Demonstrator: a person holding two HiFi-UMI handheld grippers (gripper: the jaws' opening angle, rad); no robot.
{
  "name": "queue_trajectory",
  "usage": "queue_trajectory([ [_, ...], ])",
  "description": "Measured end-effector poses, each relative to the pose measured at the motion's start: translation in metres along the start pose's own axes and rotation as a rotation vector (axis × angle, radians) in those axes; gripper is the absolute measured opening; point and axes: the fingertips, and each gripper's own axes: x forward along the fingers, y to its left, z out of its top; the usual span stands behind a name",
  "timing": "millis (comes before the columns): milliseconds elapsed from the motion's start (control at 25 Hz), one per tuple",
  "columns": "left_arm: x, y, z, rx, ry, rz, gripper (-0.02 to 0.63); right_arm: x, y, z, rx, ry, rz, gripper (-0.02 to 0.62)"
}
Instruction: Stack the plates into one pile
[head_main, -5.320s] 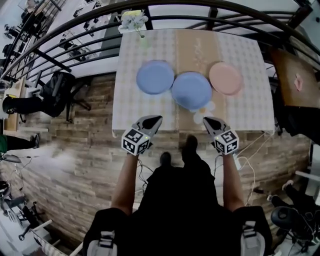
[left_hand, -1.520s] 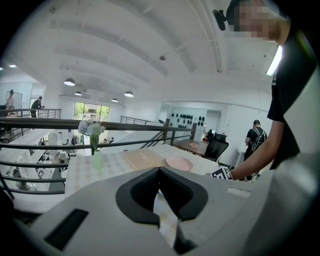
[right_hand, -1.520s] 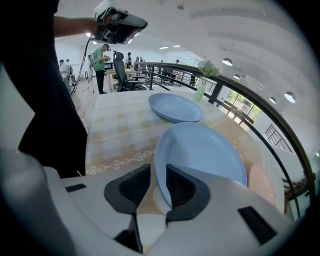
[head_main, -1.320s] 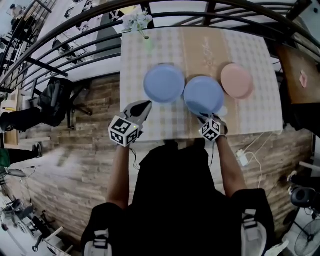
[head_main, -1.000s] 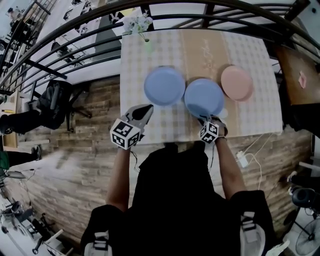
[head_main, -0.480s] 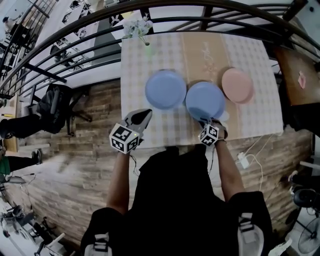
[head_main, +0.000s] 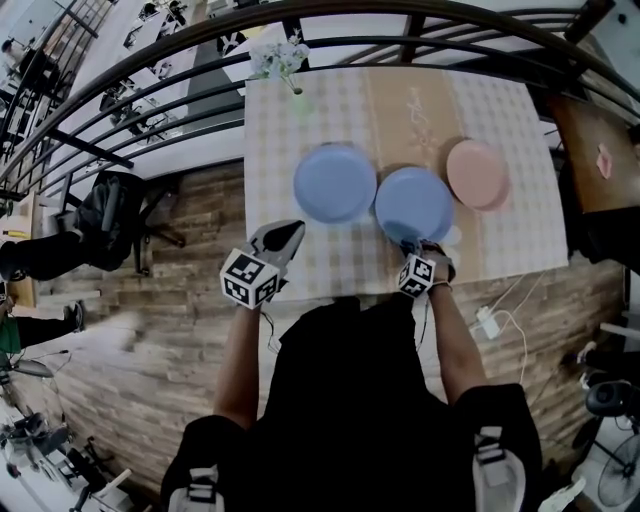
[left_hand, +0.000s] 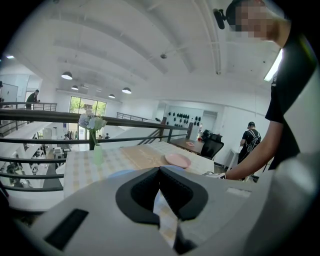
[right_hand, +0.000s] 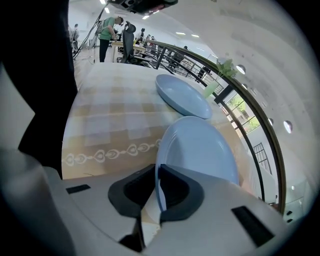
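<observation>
After its fingers (right_hand: 174, 191) just closed, right gripper (right_hand: 158, 175) pinches middle blue plate (right_hand: 200, 147).

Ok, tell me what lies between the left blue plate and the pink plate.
The second blue plate, as the head view shows. The right tongs have just been closing, and they pinch its near rim.

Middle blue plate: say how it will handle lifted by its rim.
Probably rigid: the middle blue plate looks hard. The right gripper, jaws just closing on the near rim alone, may let it tilt. Its smooth surface might slip.
</observation>
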Motion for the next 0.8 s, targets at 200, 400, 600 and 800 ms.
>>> queue_trajectory([
  [200,0.004,0.001,0.001,0.002,-0.003,-0.011,0.002,-0.005,-0.002,0.001,-0.012,0.007,-0.024,0.020],
  [400,0.010,-0.002,0.010,0.017,-0.009,-0.035,0.002,-0.011,-0.014,0.008,-0.010,-0.001,-0.081,0.009],
  [600,0.012,-0.005,0.019,0.026,-0.029,-0.048,0.002,-0.020,-0.025,0.009,-0.017,0.004,-0.095,0.010],
  [800,0.005,0.001,0.022,0.024,-0.040,-0.033,0.002,-0.023,-0.032,0.014,-0.023,0.002,-0.115,0.013],
])
